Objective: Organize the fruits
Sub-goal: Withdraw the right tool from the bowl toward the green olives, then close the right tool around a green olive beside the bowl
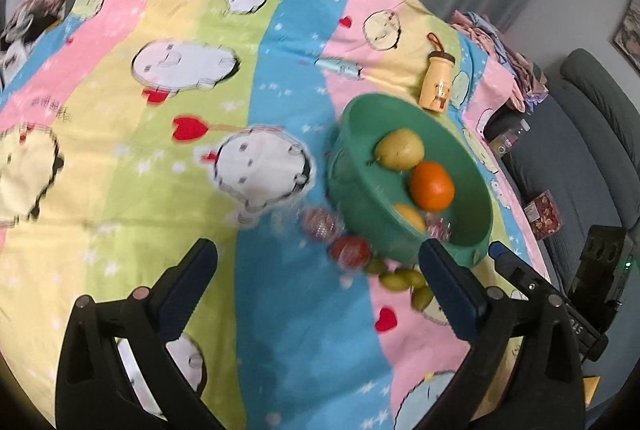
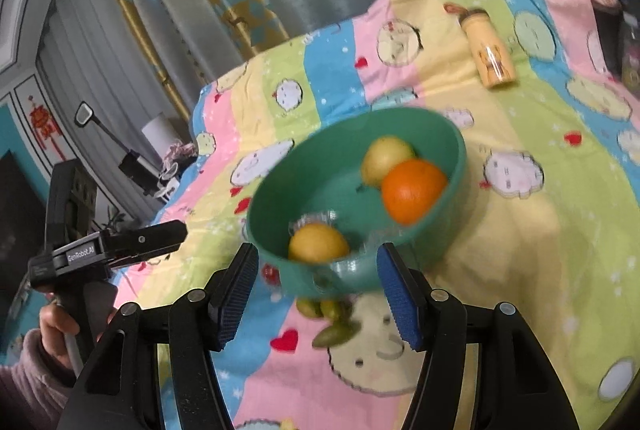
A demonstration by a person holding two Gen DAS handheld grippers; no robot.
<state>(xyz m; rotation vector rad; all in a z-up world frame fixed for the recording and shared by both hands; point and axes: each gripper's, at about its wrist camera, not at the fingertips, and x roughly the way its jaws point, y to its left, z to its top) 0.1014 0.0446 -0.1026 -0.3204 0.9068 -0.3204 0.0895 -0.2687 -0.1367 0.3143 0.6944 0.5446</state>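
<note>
Both hand-held grippers gape beside the green bowl (image 2: pixel 452 145) rim.

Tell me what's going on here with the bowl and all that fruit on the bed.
A person is sorting fruit into a green bowl on a colourful bedspread, with a handheld gripper in each hand. The bowl already holds a pear, an orange and a yellow fruit. Two red fruits and some small green fruits lie on the bedspread beside it. The left gripper and right gripper are both open and empty.
</note>
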